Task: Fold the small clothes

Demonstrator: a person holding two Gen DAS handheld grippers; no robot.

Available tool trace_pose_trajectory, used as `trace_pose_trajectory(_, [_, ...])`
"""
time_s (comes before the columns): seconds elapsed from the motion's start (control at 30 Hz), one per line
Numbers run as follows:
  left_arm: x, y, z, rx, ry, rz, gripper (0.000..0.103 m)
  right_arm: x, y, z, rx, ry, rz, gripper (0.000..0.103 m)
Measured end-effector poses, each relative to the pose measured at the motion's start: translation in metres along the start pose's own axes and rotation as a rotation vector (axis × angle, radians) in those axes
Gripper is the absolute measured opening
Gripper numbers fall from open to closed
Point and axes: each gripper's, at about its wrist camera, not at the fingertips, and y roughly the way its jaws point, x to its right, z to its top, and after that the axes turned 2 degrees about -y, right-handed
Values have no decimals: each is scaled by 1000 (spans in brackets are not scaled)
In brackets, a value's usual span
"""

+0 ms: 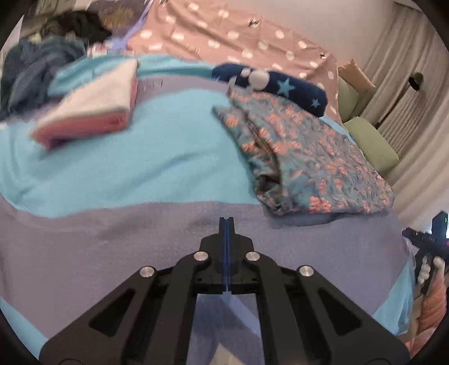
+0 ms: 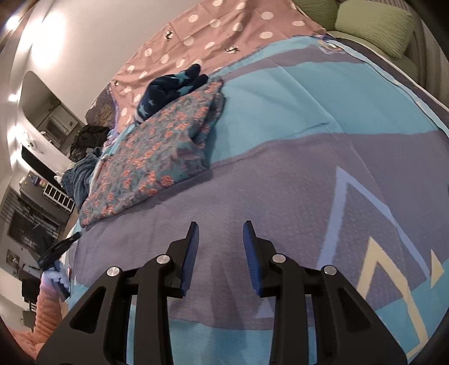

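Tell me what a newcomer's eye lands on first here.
The floral garment lies in the middle of the blue and purple blanket, with a navy star-print piece at its far end. In the left wrist view a folded white and pink stack sits further left. The left tool is shut, the right tool open.

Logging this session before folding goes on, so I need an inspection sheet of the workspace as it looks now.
Surface: blue and purple blanket over a bed.
Job's things: floral garment folded, navy star-print piece at its far edge; pink and white folded stack apart on the left.
Clutter: dark clothes heap at the far left.
Grippers: left tool shut on nothing; right tool open, empty, above the blanket.
Cables: nothing seen.
Surroundings: polka-dot sheet, green cushions, curtains.
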Motion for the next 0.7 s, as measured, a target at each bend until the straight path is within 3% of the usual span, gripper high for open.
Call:
trace_pose_trajectory(0.13, [37,-17,11,47,74,-41,4,-8,5,6,14,-18,30,33])
trace_pose_trajectory(0.17, [49,-17,14,53,96,-52,8,-14,7,7,17,-42,41,33])
trace_pose_trajectory(0.23, [76,-13,25,50,154,-80,32,-22,9,10,17,-92,52,33])
trace_pose_trajectory(0.3, [102,-4,31,42,216,-85,40,-29,13,15,17,-144,62,34])
trace_pose_trajectory(0.37, [128,13,38,22,282,-81,45,-31,17,21,17,-174,77,44])
trace_pose_trajectory(0.43, [146,37,41,-9,313,-75,53,-32,23,31,17,-204,95,47])
trace_pose_trajectory(0.5, [153,65,39,-57,330,-23,56,-31,33,42,6,-218,106,48])
trace_pose_trajectory(0.57, [149,103,28,-157,322,66,56,-29,45,54,-8,-217,117,52])
trace_pose_trajectory(0.63, [153,107,17,-106,346,95,57,-26,56,64,-15,-204,139,54])
trace_pose_trajectory(0.7, [157,105,15,-112,357,111,57,-24,67,72,-45,-176,204,52])
